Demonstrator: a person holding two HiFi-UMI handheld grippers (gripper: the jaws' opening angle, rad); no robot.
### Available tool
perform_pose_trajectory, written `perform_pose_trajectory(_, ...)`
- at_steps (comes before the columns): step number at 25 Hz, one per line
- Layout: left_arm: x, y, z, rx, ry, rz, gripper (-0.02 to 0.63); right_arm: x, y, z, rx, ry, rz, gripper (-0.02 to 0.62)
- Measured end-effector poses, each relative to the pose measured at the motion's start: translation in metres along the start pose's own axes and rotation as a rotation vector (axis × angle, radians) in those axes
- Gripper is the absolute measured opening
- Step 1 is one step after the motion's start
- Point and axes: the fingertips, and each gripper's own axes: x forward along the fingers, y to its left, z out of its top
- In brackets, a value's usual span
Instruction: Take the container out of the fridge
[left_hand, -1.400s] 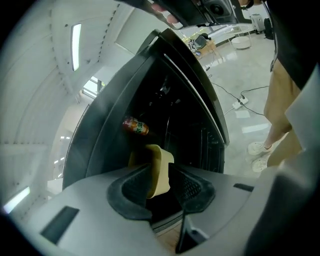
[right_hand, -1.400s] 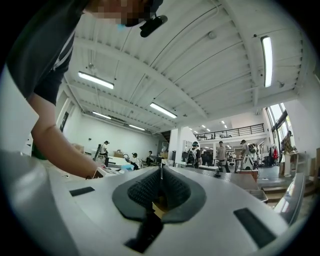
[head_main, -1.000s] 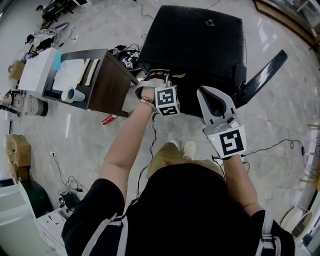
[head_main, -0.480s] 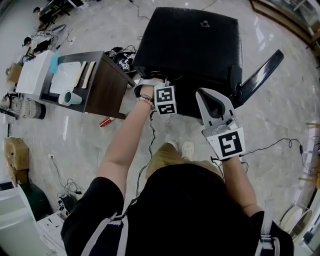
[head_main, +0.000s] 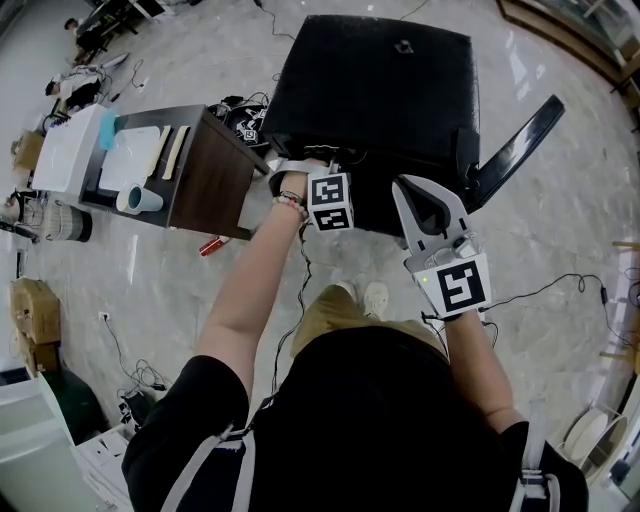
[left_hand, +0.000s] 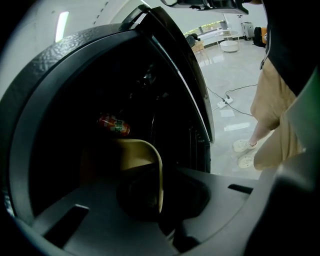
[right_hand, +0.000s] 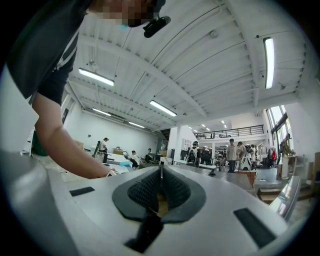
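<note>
Gripper (left_hand: 159, 196) on tan container (left_hand: 136, 156) rim

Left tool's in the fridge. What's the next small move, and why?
Probably draw the left tool straight back out, kept level. Its jaws look closed on the wall of the beige container, which sits inside the fridge, whose door stands open.

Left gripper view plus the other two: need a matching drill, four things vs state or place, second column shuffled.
1. left gripper
2. right gripper
3. can
4. door

A. red, inside the fridge
B. jaws together, nothing between
C. swung open
D. jaws closed on the container wall

Pairs: 1-D, 2-B, 3-A, 4-C
</note>
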Motion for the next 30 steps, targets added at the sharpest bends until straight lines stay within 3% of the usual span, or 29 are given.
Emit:
perform_pose_trajectory(6,-0.009,-0.012,-0.004,-0.029,-0.001,-0.012,0.029,-0.002,0.000,0.001,0.002,-0.002,0.004,0.041)
perform_pose_trajectory(16,-0.036,-0.047,0.009,-0.134,-0.045,-0.026,0.029,-0.008,0.003,-0.010,-0.020,0.056,0.029,0.041)
perform_pose_trajectory(19,-0.048,-0.057,0.012,-0.172,-0.061,-0.030,0.029,-0.010,0.004,-0.002,-0.011,0.030,0.023,0.041)
perform_pose_trajectory(30,-0.107,-0.075,0.045,-0.385,-0.259,-0.023,0.029,-0.010,0.013,-0.005,-0.034,0.051,0.048,0.041)
